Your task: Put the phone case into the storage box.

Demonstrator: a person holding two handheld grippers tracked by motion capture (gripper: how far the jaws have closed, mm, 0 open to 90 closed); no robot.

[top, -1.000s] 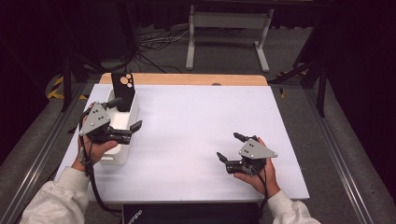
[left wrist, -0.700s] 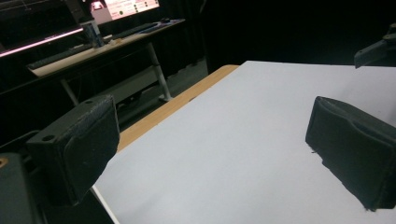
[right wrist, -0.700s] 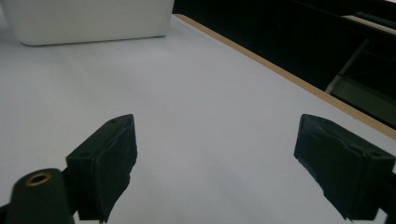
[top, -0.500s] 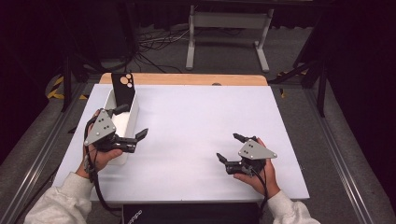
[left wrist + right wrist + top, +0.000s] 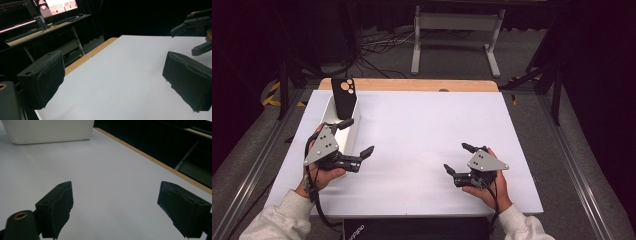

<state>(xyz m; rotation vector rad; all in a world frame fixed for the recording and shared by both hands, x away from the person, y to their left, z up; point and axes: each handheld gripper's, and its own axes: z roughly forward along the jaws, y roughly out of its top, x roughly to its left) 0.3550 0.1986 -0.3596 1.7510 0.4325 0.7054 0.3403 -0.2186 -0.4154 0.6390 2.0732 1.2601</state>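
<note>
- The left gripper hangs over the left part of the white tabletop, held in the person's left hand.
- Its fingers are spread wide and hold nothing; in the left gripper view only bare tabletop lies between the two black pads.
- One of these fingers reaches up over the near end of the white bin; the other points out over open tabletop to the right of the bin.
- The white bin stands just beside and beyond the left fingers, running lengthwise toward the far edge of the tabletop.
- A black phone case with round camera cut-outs stands upright in the far end of the bin, beyond the left fingers and apart from them.
- The right gripper sits low over the right part of the tabletop, in the person's right hand.
- Its fingers are likewise wide apart and empty, with plain white surface between them in the right gripper view.
- From the right fingers the bin lies far ahead and to the left, well apart from them.
- The right gripper also shows at the upper right of the left gripper view, well away from the left fingers.
- The wooden far edge of the tabletop lies beyond both pairs of fingers.
</note>
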